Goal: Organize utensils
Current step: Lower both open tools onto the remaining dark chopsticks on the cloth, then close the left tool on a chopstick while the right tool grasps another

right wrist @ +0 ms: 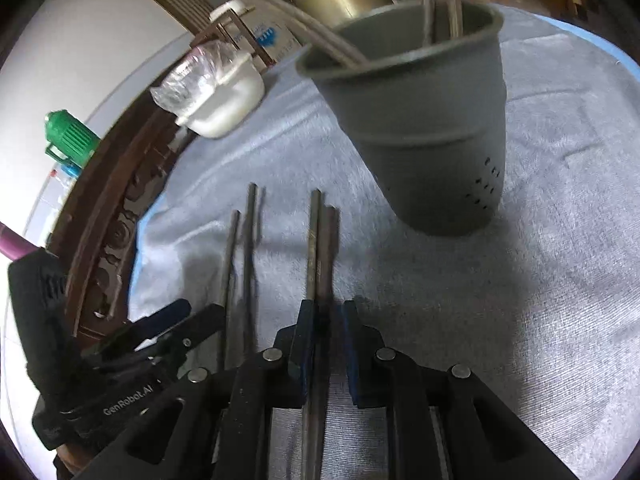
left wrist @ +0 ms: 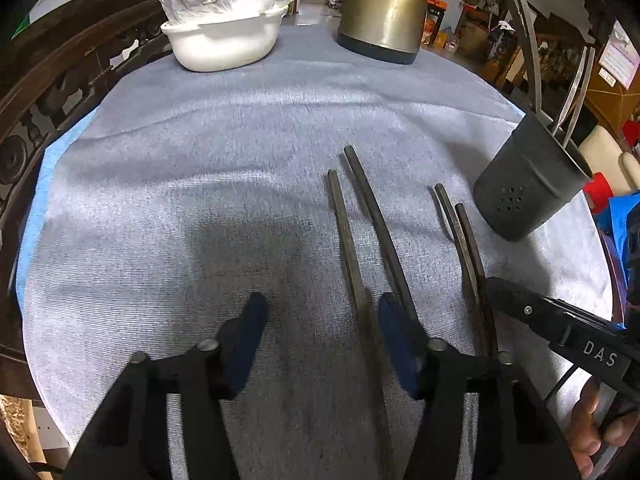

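Note:
Two pairs of dark chopsticks lie on the grey cloth. In the left wrist view one pair [left wrist: 360,240] runs past my open left gripper [left wrist: 320,344], its right pad beside them. The other pair [left wrist: 464,240] lies further right, where my right gripper [left wrist: 496,292] reaches it. In the right wrist view my right gripper [right wrist: 324,344] is closed around that pair [right wrist: 322,248], pads nearly touching it. The other pair [right wrist: 242,248] lies to the left. A dark grey holder [right wrist: 424,136] with several metal utensils stands just ahead; it also shows in the left wrist view [left wrist: 528,184].
A white bowl [left wrist: 224,40] with a plastic bag in it and a metal kettle [left wrist: 384,12] stand at the table's far side. A carved wooden rail [left wrist: 48,92] runs along the left edge. A green-capped bottle [right wrist: 68,136] sits beyond the rail.

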Demonstrator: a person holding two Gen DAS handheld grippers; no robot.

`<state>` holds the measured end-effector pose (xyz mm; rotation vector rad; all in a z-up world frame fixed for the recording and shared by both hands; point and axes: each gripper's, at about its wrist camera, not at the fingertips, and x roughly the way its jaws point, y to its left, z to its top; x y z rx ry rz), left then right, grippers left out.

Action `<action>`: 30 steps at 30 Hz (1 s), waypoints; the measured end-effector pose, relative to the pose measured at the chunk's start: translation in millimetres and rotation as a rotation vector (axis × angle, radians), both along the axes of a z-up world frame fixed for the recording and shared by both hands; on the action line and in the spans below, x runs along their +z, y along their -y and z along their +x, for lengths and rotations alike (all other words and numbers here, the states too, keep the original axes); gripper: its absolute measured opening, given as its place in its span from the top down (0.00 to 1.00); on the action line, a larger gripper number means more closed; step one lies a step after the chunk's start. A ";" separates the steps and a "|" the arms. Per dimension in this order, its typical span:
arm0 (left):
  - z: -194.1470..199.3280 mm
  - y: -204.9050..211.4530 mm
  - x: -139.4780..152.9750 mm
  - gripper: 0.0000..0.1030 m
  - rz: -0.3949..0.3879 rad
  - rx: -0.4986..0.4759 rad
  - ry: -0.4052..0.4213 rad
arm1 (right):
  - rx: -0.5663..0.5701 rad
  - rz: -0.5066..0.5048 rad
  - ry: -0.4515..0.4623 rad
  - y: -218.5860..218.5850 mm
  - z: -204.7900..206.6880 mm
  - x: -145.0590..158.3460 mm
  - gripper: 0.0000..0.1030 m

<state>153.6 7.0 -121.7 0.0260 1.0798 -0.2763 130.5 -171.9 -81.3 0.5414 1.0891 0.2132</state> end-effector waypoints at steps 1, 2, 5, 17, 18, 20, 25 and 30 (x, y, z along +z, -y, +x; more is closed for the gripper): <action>2.1 0.0 -1.1 0.48 0.002 -0.001 -0.001 | 0.001 -0.004 0.000 0.8 -0.4 0.2 0.87; 2.2 -0.1 -1.6 0.50 0.004 -0.002 0.001 | 0.003 -0.015 0.001 0.8 -0.6 1.2 0.87; 3.0 -1.7 -1.9 0.56 -0.004 -0.011 0.003 | -0.012 -0.059 0.005 4.9 -3.2 5.5 0.87; 0.0 -8.9 -4.5 0.62 -0.016 -0.046 0.004 | -0.037 -0.039 -0.025 9.3 4.7 8.6 0.85; -0.4 -9.5 -4.4 0.62 -0.018 -0.048 0.003 | -0.028 -0.033 -0.043 7.0 6.6 4.4 0.85; 0.9 -11.0 -4.1 0.62 -0.022 -0.057 -0.003 | -0.025 -0.019 -0.051 6.4 5.6 -0.7 0.85; 10.1 -15.2 -1.0 0.62 -0.022 -0.059 -0.005 | -0.010 -0.045 -0.038 5.3 5.5 4.2 0.85; 28.8 -12.9 2.7 0.62 -0.017 -0.039 -0.005 | -0.024 -0.048 -0.015 6.3 14.2 12.2 0.85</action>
